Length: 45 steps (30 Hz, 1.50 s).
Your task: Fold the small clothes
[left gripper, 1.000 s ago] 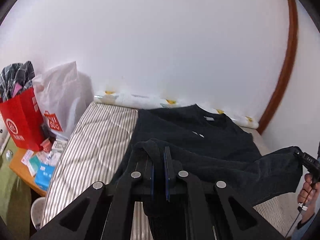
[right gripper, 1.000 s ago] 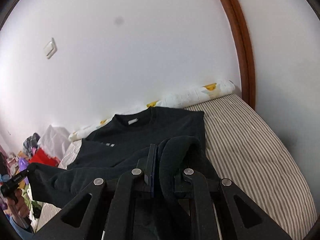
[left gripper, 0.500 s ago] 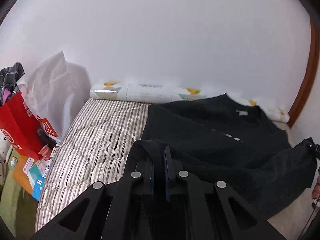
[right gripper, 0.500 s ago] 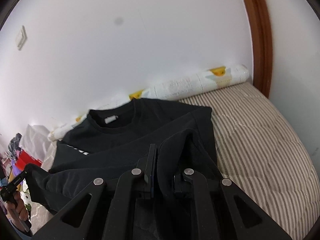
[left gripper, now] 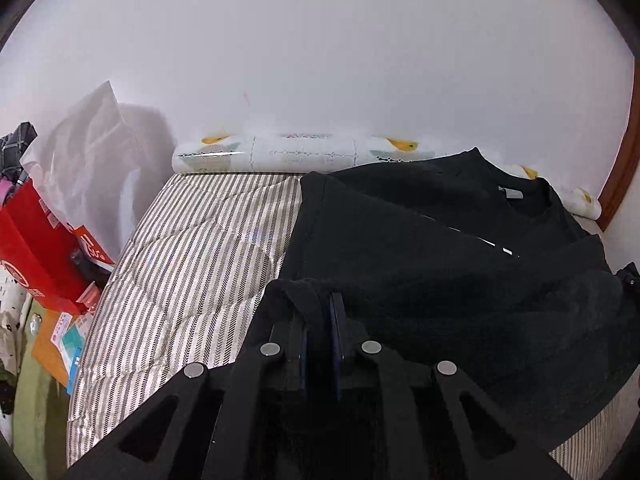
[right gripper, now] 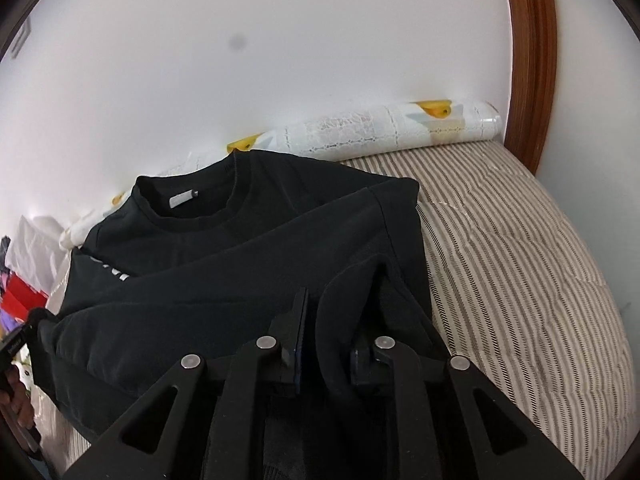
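We have both grippers carrying the hem of the black sweatshirt [right gripper: 248, 248] up toward its collar [right gripper: 192, 208]. A second ago the hem hung higher above the bed [left gripper: 192, 248]; now it sits lower and further over the chest, nearly laid on the upper half. The sweatshirt lies on the striped bed, collar toward the wall, beside the rolled patterned cover [left gripper: 288, 156].

Left gripper [left gripper: 320, 320]: fingers narrow, hem fold between the blue pads, and the opening has just crept up a little, so we read the jaws as starting to open. Right gripper [right gripper: 324, 328]: jaws opening now, a visible gap beside the left pad, a thick fold of fabric between them and draped over the right finger [right gripper: 362, 350]. Earlier that gap was tighter.

Our judgement: the bottom-to-top fold is basically placed and the release is beginning. Risk: cloth snagging on the right finger as it pulls away and dragging the fold open. The red bag [left gripper: 36, 248] and clutter left of the bed play no part.
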{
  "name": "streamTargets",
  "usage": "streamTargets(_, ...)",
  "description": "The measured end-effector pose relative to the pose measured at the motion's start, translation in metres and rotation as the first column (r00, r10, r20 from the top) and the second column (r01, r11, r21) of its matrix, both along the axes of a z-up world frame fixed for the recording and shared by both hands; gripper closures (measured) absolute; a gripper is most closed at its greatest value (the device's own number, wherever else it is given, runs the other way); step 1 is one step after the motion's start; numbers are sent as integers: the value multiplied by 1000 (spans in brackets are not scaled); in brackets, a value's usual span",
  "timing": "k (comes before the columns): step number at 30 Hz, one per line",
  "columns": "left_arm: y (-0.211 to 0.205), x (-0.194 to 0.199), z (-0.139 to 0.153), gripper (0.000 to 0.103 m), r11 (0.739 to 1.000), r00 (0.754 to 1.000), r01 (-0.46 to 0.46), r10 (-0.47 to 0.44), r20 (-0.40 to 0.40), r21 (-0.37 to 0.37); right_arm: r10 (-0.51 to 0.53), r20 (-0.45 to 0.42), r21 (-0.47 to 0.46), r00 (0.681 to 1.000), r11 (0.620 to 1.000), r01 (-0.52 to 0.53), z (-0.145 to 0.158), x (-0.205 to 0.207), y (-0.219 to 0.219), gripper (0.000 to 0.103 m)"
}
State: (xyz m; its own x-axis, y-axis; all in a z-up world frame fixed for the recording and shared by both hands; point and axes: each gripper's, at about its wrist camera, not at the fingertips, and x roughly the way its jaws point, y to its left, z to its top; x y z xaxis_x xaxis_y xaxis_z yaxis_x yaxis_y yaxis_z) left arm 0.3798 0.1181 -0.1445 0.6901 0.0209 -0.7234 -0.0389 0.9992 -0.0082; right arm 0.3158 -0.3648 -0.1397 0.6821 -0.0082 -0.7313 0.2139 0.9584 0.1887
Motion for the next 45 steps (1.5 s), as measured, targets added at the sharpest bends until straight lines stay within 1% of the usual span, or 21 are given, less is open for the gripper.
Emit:
streamTargets(2,-2,-3,3,91,1000,1000,3,-3,-3,11,10,8,-31,1000,999,-10,6,-7,4,82)
streamTargets(5,-2,-7,7,88,1000,1000,2,-2,-2,17,21,9,-70,1000,997,-20,14,-20,8,79)
streamTargets(7,-3,-12,10,83,1000,1000,6,-6,-5,18,23,12,-80,1000,997,-22,19,-32,9,78)
streamTargets(9,-3,-17,12,69,1000,1000,7,-7,-2,25,23,19,-87,1000,996,-22,24,-45,9,75)
streamTargets(11,-3,-24,16,62,1000,1000,14,-14,2,26,22,25,-90,999,996,-20,30,-56,10,71)
streamTargets(13,-1,-31,19,60,1000,1000,22,-22,3,20,19,34,-98,999,995,-15,36,-70,10,69)
streamTargets(14,-1,-34,20,58,1000,1000,25,-25,1,18,18,37,-104,999,994,-14,39,-79,10,66)
streamTargets(16,4,-45,24,53,999,999,38,-38,2,6,15,38,-119,999,993,-10,41,-91,9,63)
streamTargets(18,10,-54,25,46,999,999,48,-48,5,-10,0,26,-143,1000,990,4,41,-104,5,63)
streamTargets(21,23,-72,19,44,998,998,60,-60,-12,-35,-24,10,-141,1000,990,26,37,-121,-3,63)
streamTargets(24,40,-88,7,43,996,997,59,-62,-51,-61,-37,-7,-104,999,994,37,28,-133,-13,63)
streamTargets(26,50,-98,-2,43,996,995,61,-66,-71,-72,-34,-24,-83,999,996,32,20,-137,-15,63)
streamTargets(31,68,-114,-22,39,988,991,77,-91,-101,-135,-34,-44,-56,998,998,32,5,-134,-17,63)
streamTargets(35,75,-108,-31,39,982,989,68,-90,-119,-174,-36,-59,17,998,999,37,-6,-120,-20,63)
streamTargets(37,76,-101,-32,39,975,989,69,-94,-110,-213,-51,-62,51,997,997,54,-10,-111,-22,60)
streamTargets(42,73,-81,-40,39,958,987,61,-99,-126,-279,-55,-73,103,996,993,62,-20,-94,-28,59)
streamTargets(43,73,-78,-43,40,956,987,52,-93,-130,-288,-53,-76,117,996,991,62,-23,-91,-31,59)
streamTargets(45,69,-74,-44,41,959,990,52,-86,-111,-278,-49,-83,149,995,987,61,-26,-86,-36,59)
